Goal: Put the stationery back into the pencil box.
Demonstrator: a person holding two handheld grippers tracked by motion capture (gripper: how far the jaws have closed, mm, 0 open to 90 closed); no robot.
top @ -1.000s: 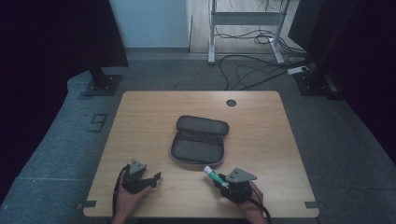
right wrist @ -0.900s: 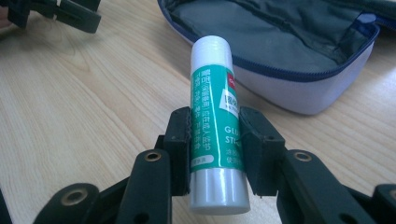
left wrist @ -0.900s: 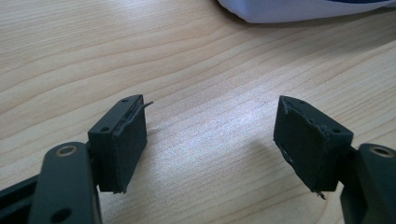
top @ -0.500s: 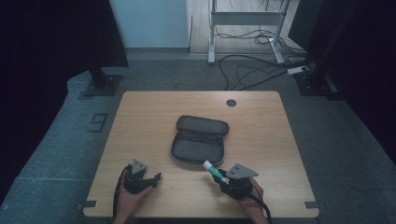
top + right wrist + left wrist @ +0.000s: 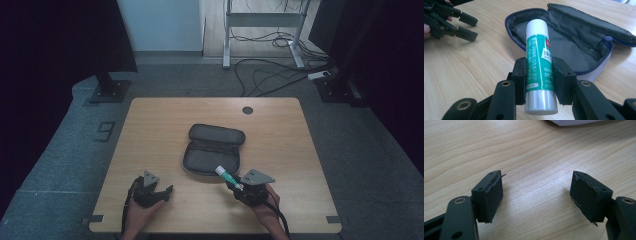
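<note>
While clamped in the right gripper (image 5: pixel 538 75), glue stick (image 5: pixel 539 57) not yet in open pouch (image 5: pixel 212 150) — left gripper (image 5: pixel 536 195) spread wide, empty — stowing left

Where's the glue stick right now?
The glue stick is clamped in the right gripper, near the table's front edge, its cap pointing at the open pencil case just ahead.

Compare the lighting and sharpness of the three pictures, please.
High view: dim and soft, dark surroundings, the table lit. Left gripper view: bright, a pale sheen on the wood between the open jaws. Right gripper view: bright, the glue stick sharp with readable print, the pouch softer at the far end.
</note>
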